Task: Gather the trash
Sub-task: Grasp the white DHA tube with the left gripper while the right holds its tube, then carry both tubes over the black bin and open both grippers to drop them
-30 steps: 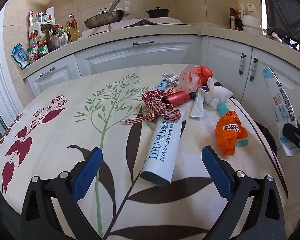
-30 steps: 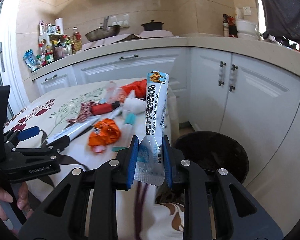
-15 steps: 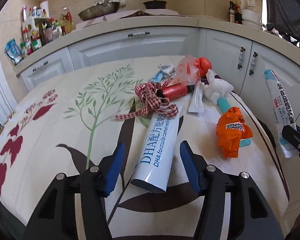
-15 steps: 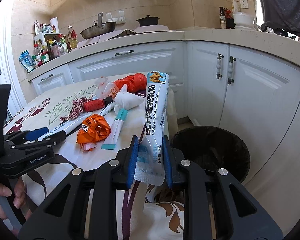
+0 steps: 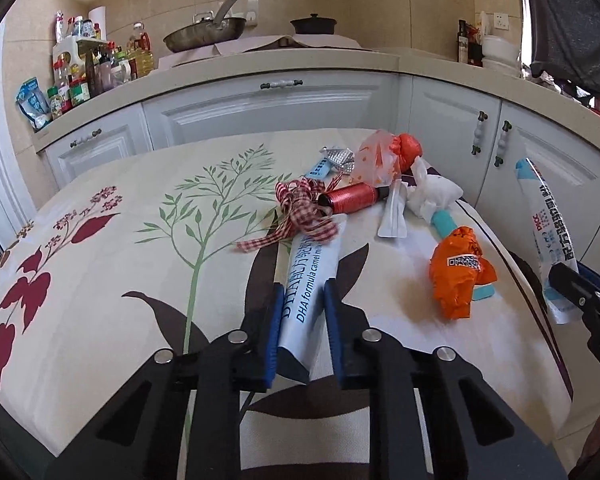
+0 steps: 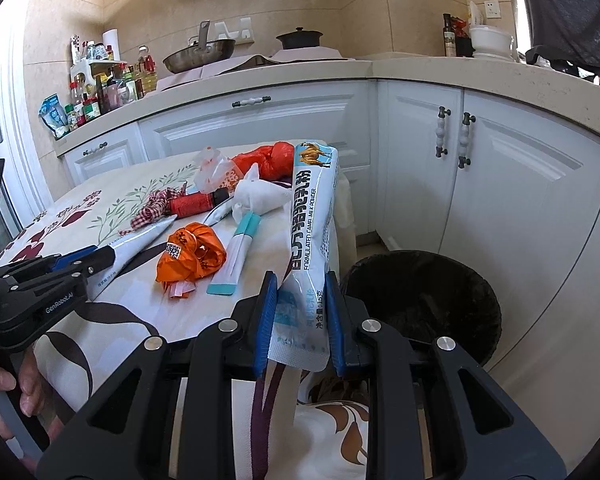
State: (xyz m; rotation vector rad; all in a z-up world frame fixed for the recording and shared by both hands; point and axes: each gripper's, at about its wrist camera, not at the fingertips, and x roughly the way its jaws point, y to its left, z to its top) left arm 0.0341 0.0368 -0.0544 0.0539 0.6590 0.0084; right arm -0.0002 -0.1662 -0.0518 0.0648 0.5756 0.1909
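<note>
The left hand-held gripper (image 5: 300,320) has closed: a second ago its blue pads stood wide on either side of the white DHA camel milk sachet (image 5: 306,280), half a second ago they were narrowing, and now they pinch the sachet's near end where it lies on the floral tabletop (image 5: 100,280). Its far end sits under the red checked ribbon (image 5: 300,216), so lifting may drag the ribbon along.

The right hand-held gripper (image 6: 298,316) stays clamped on the other camel milk powder sachet (image 6: 310,240), held upright off the tabletop's edge, with the black-lined trash bin (image 6: 424,304) just to its right and below. That sachet looks ready to drop.

Still on the tabletop: the crumpled orange bag (image 5: 458,272), the red foil roll (image 5: 350,198), and the white tissue bundle (image 5: 436,194).
</note>
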